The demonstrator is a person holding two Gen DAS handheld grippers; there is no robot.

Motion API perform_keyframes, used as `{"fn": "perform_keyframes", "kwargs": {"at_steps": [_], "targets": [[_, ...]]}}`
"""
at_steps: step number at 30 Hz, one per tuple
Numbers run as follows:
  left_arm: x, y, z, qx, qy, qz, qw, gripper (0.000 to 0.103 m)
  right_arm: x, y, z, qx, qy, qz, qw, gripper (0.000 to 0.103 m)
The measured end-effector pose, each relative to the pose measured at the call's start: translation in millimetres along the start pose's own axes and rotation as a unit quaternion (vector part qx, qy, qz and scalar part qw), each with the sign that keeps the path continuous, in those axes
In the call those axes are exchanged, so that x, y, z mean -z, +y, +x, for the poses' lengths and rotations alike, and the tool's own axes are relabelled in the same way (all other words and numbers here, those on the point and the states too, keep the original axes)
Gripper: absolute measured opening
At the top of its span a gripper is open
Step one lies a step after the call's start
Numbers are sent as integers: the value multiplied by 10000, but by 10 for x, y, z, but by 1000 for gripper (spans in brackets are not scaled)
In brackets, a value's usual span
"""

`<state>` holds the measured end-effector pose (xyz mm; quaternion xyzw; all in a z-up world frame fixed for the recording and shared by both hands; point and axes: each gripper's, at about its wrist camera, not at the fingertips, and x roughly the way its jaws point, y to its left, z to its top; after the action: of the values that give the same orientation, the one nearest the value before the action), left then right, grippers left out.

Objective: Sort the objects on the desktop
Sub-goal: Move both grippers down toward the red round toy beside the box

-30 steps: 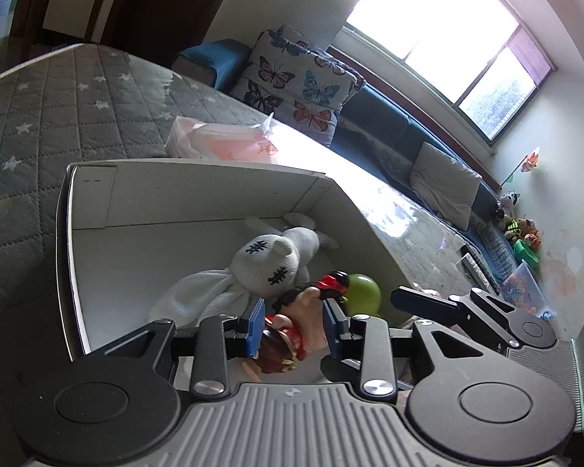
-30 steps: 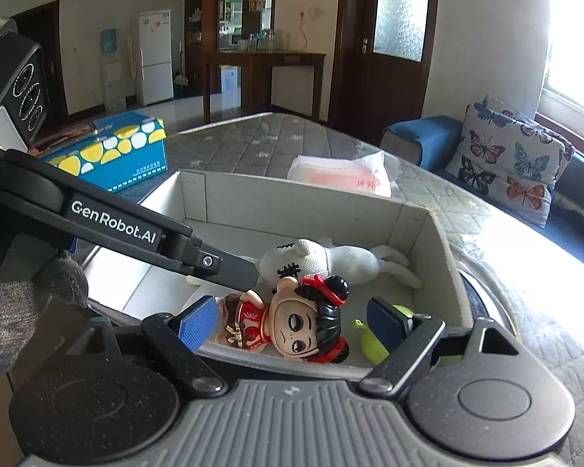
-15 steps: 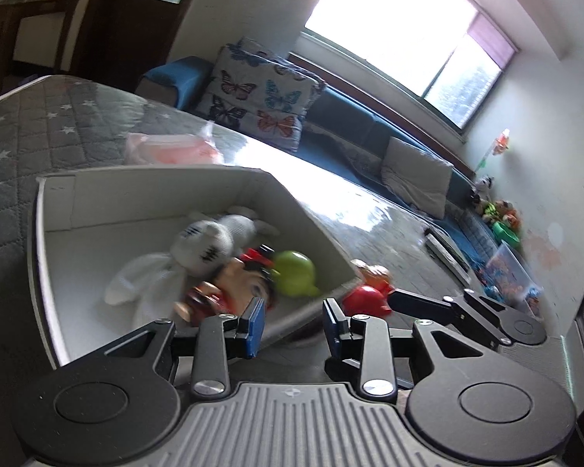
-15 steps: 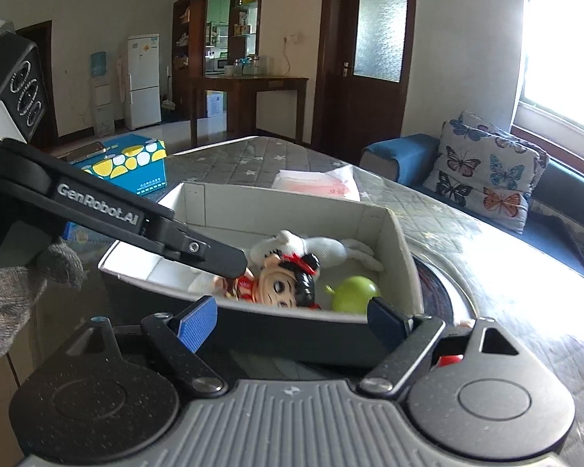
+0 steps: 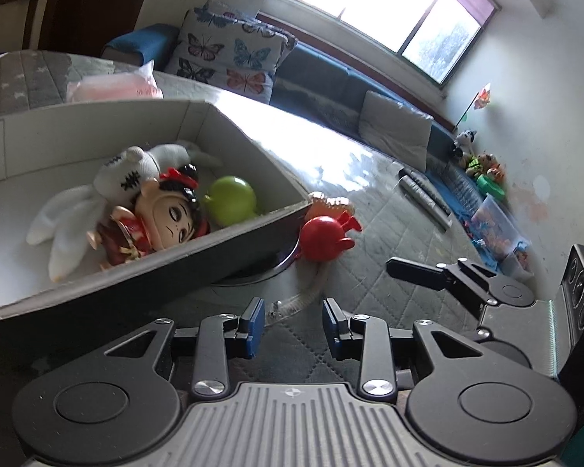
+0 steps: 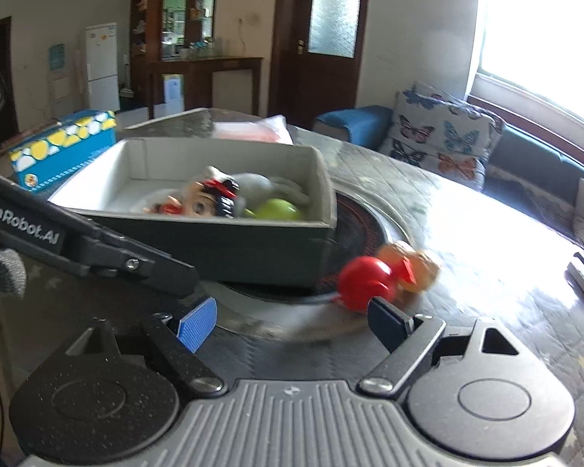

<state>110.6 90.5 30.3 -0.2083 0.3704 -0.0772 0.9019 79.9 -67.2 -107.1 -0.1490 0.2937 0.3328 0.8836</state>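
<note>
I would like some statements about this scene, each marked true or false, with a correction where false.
1. The green toy lies inside the box. True.
2. The red toy lies inside the box. False: it lies on the table, outside, near the box's corner.
3. The left claw holds the doll. False: it is open and empty; the doll lies in the box.
4. The right claw is open and holds nothing. True.
5. A white plush lies beside the doll. True.

A grey quilted worktop [image 5: 389, 233] carries an open box [image 5: 229, 249] beyond the jaws, a red toy [image 5: 323, 239] beside it
</note>
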Motion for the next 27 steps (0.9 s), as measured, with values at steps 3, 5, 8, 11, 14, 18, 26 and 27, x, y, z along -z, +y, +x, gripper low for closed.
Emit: {"fn": "perform_keyframes", "kwargs": {"at_steps": [3, 5, 8, 11, 14, 18, 26, 27], "targets": [[7, -22, 90, -87, 25, 34, 10000, 35, 35, -108, 59, 102, 51, 47, 9999, 87], [-4, -8, 147, -86, 64, -19, 9999, 35, 60, -190, 119, 172, 71, 35, 9998, 87], [-20, 16, 199, -88, 73, -93, 9999, 35, 47, -272, 198, 241, 70, 1, 9997, 87], [-33, 28, 214, -85, 68, -115, 9999, 35, 12, -354, 299, 247, 76, 15, 9997, 87], [-48, 42, 225, -93, 56, -145, 9998, 35, -34, -401, 417, 279, 97, -63, 9995, 87], [-60, 56, 257, -99, 79, -183, 9998, 35, -80, -405, 565, 328, 121, -216, 9992, 91], [-55, 85, 349, -89, 177, -242, 9995, 35, -106, -371, 795, 463, 213, -416, 9978, 84], [-53, 91, 355, -90, 185, -253, 9995, 35, -101, -374, 817, 465, 232, -403, 9978, 82]]}}
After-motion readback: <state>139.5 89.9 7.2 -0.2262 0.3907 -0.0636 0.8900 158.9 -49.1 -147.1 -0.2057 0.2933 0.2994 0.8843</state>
